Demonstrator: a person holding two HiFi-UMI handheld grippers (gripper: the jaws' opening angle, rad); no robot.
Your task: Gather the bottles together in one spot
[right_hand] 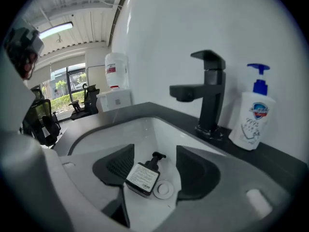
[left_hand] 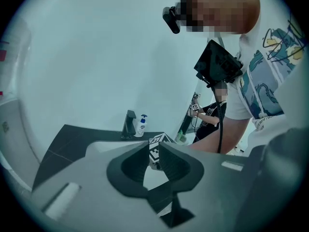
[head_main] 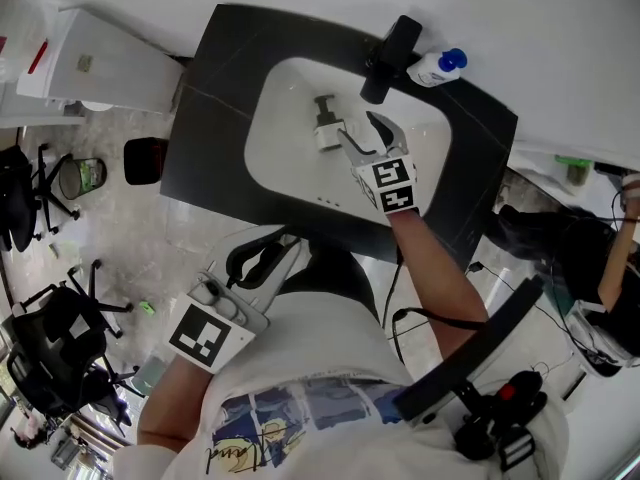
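A dark pump bottle (head_main: 327, 128) with a white label lies in the white sink basin (head_main: 280, 163) beside the drain (right_hand: 163, 189). My right gripper (head_main: 362, 134) hangs over the basin just right of that bottle, open, pads clear of it. In the right gripper view the dark pump bottle (right_hand: 141, 178) shows ahead between the spread jaws of my right gripper (right_hand: 154, 169). A white bottle with a blue pump (head_main: 437, 66) (right_hand: 252, 120) stands on the dark counter right of the black faucet (head_main: 390, 56). My left gripper (head_main: 268, 256) (left_hand: 153, 164) stays low by the body, narrowly open and empty.
The black faucet (right_hand: 210, 93) rises at the back of the sink, close to the right gripper's path. The dark counter (head_main: 215, 118) surrounds the basin. Office chairs (head_main: 50, 338) stand on the floor at the left. Another person (left_hand: 212, 112) is at the far right.
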